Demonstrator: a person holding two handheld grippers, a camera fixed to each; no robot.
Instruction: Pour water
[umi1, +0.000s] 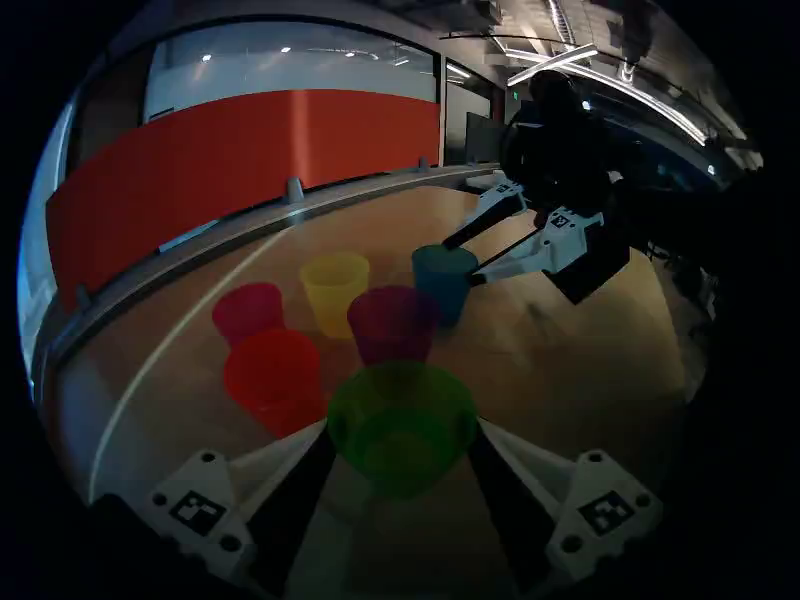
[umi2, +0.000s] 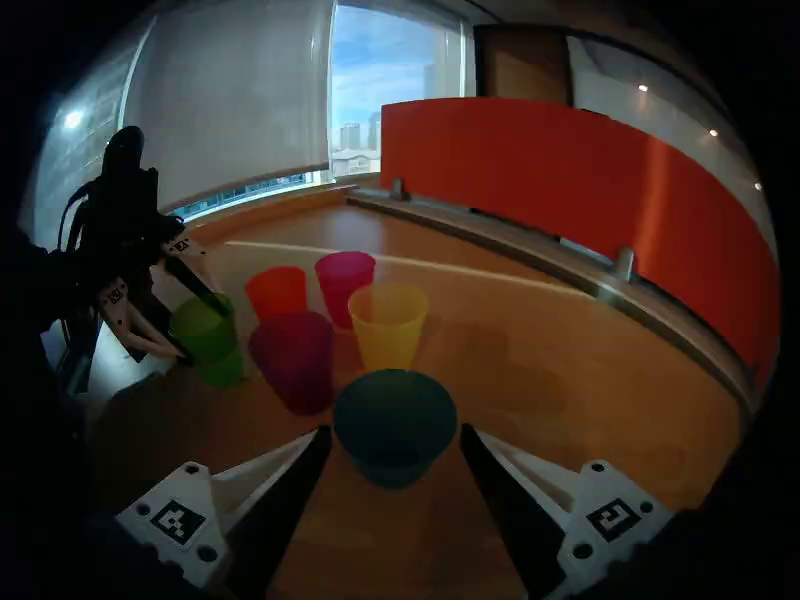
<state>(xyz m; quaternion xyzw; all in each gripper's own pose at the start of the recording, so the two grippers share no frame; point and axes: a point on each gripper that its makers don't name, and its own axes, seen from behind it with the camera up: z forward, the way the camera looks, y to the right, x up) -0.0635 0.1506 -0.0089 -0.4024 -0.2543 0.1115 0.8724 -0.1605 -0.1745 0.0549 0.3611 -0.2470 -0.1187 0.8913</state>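
Observation:
A green cup (umi1: 402, 425) stands upright on the wooden table (umi1: 560, 350), and my left gripper (umi1: 400, 440) is shut on it, one finger against each side. The right gripper view shows that green cup (umi2: 208, 342) at the left, inside the left gripper (umi2: 203, 326). A teal cup (umi2: 395, 422) sits between the fingers of my right gripper (umi2: 395, 435), which is shut on it. The left gripper view shows the teal cup (umi1: 445, 280) farther off, inside the right gripper (umi1: 460, 262). I cannot tell whether either cup holds water.
Between the two held cups stand a purple cup (umi1: 392, 322), a red cup (umi1: 275, 378), a magenta cup (umi1: 248, 310) and a yellow cup (umi1: 335, 288), close together. An orange partition (umi1: 250, 160) runs along the table's far edge. Bare wood (umi2: 560, 380) lies beside the cluster.

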